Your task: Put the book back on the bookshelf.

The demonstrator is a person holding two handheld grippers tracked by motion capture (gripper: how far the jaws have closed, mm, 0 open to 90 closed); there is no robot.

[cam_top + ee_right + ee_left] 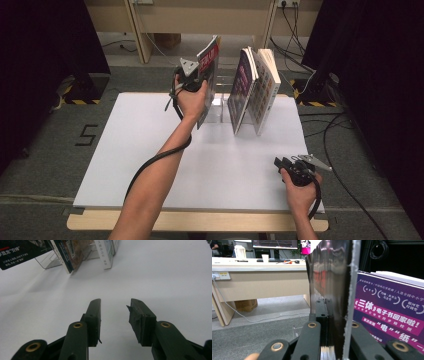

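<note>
Main worry from where I sit: the red-covered book is thin and pinched near 1 edge only, so it could flop or twist in the grip and clip the purple book as it goes toward the clear acrylic book stand, maybe tipping the 2 books leaning there. Left gripper is clamped tight on that red book, holding it upright just left of the stand, above the white table. Right gripper sits on the table well in front of the stand, jaws parted, gripping nothing.
</note>
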